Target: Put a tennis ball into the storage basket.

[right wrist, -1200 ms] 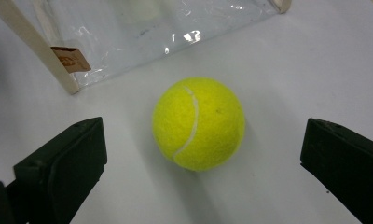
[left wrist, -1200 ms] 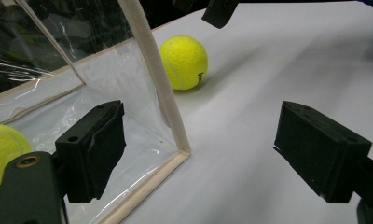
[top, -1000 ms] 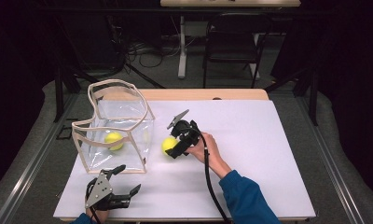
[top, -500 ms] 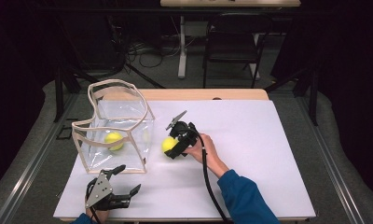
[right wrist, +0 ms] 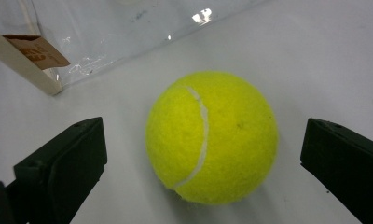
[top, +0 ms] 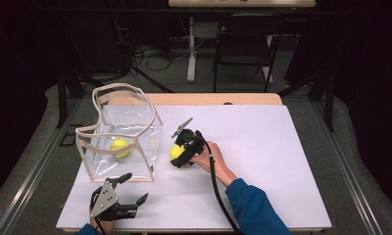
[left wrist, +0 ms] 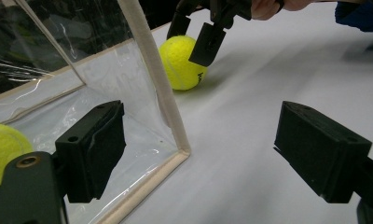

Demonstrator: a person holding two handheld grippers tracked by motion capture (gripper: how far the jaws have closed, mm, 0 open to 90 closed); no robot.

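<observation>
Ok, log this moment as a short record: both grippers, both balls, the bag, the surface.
right gripper: open, jaws either side of the outer tennis ball, gaps both sides
outer tennis ball: on the table, beside the bag
left gripper: open, holding nothing, at the bag's near corner
inner tennis ball: inside the bag
bag: clear, tan-trimmed, top open
table: white

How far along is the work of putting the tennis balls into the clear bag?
Done: one tennis ball lies inside the clear bag. In hand: the right gripper straddles the second ball on the table, jaws open, not gripping. Left: closing, lifting, bagging. The left gripper waits open beside the bag.
</observation>
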